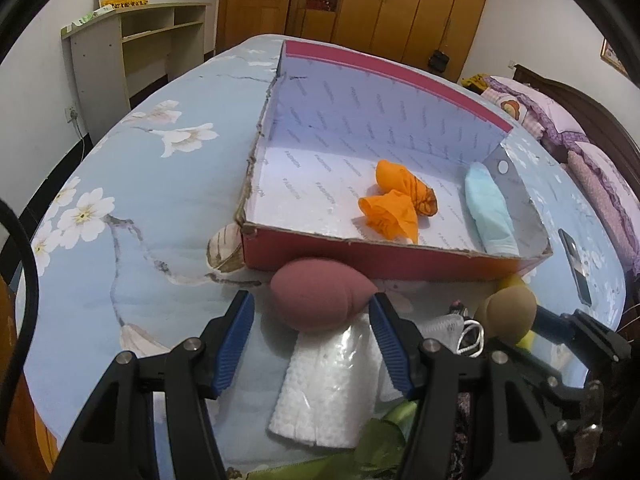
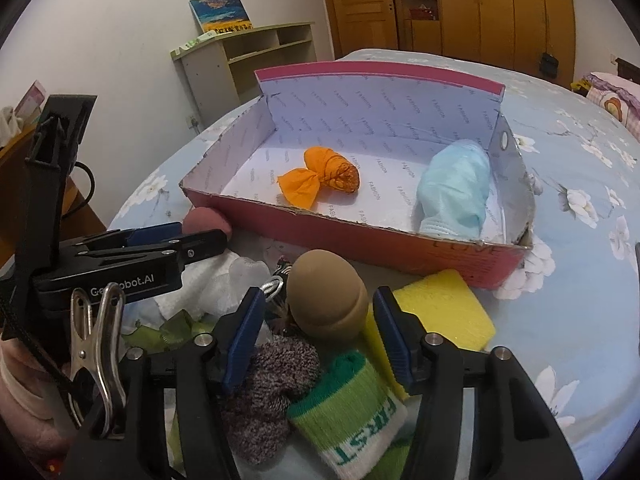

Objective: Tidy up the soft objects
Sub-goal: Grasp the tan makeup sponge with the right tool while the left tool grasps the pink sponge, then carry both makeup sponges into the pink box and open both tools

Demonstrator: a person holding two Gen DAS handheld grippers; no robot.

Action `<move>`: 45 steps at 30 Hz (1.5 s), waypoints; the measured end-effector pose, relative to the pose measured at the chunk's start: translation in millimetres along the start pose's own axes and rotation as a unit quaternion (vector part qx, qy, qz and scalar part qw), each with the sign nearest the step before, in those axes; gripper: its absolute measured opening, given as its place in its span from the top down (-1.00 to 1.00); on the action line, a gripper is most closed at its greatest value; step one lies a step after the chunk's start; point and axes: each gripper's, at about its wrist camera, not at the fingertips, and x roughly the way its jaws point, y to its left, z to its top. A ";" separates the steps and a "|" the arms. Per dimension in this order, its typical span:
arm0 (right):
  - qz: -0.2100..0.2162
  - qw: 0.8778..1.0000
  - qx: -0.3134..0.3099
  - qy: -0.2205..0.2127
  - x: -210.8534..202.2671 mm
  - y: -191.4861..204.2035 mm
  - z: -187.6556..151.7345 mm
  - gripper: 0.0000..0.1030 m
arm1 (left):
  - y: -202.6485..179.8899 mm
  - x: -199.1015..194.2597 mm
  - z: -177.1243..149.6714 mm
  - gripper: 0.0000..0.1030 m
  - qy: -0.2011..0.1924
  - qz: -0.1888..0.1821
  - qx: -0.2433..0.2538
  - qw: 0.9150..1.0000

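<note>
On the blue flowered bedspread point(image 1: 140, 208) stands a red shoebox point(image 1: 360, 250) with a white lining. Inside it lie an orange cloth bundle point(image 1: 400, 204) and a rolled light-blue cloth point(image 1: 490, 208). In front of the box, a mauve teardrop sponge point(image 1: 316, 296) rests on a white foam sheet point(image 1: 328, 384). My left gripper point(image 1: 312, 308) straddles that sponge, open, with a gap at the left pad. My right gripper point(image 2: 320, 308) is open around a tan round sponge point(image 2: 326, 298), its pads close to it but not pressing.
A yellow sponge point(image 2: 440, 312), a green-and-white sock point(image 2: 352, 412), a grey knitted sock point(image 2: 272, 392) and green ribbon point(image 1: 380, 440) crowd the near pile. A phone point(image 1: 576, 268) lies right of the box. Pillows point(image 1: 540, 116) are at the far right.
</note>
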 end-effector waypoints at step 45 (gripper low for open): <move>0.007 0.998 0.019 -0.067 -39.5 -3.9 14.0 0.26 | -18.0 -49.1 15.3 0.02 -0.067 -0.023 0.032 0.997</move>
